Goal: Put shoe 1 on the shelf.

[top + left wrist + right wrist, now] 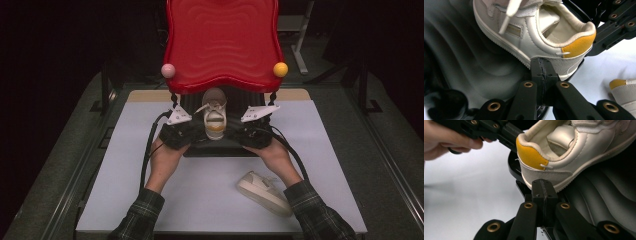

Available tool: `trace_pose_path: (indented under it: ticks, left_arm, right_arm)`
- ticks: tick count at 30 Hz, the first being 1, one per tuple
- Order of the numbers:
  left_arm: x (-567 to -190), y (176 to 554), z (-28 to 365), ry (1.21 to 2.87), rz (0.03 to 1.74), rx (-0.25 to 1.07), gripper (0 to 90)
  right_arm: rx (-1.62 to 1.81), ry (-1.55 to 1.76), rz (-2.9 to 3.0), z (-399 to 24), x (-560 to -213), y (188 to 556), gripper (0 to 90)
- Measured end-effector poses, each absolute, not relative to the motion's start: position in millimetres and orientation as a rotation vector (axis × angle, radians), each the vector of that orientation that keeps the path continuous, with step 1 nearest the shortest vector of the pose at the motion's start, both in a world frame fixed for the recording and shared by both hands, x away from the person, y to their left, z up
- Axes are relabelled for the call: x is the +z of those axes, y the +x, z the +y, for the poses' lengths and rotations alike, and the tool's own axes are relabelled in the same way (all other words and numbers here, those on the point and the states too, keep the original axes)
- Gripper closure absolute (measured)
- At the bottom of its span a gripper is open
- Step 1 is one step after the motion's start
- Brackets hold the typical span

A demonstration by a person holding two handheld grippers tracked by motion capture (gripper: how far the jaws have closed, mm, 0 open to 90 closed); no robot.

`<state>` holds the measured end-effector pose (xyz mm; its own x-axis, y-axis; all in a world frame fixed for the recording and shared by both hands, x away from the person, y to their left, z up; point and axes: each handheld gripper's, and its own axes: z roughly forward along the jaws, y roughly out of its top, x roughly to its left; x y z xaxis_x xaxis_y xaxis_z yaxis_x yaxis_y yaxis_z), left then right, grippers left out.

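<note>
A white sneaker (215, 117) with a yellow heel tab stands on a black ridged tray (220, 150), heel toward me. My left gripper (192, 134) sits just left of its heel and my right gripper (239, 134) just right of it. In the left gripper view the jaws are shut with nothing between them, and the left gripper (541, 65) has its tip right at the sneaker's (544, 32) sole near the heel. The right gripper (543, 186) is likewise shut and empty, with its tip at the sole under the yellow tab of the sneaker (564, 157).
A second white sneaker (264, 192) lies on its side on the white table (200, 195), near my right sleeve. A red wavy board (222, 45) with a pink ball (168, 70) and a yellow ball (280, 69) hangs over the back of the tray.
</note>
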<state>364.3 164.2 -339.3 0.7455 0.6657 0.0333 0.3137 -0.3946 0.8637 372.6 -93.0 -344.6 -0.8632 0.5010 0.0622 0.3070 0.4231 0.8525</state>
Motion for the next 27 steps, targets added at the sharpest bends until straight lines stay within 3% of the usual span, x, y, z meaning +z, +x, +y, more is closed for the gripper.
trace_pose_path:
  ticks: [11,27]
  left_arm:
    - [-337,338,148,2.086,0.572,0.45,89.9]
    - [-335,362,142,2.055,0.603,0.462,90.0]
  right_arm:
    - [1.429,0.683,2.48,-89,-343,368,89.7]
    - [1.423,0.72,2.439,-87,-342,381,89.7]
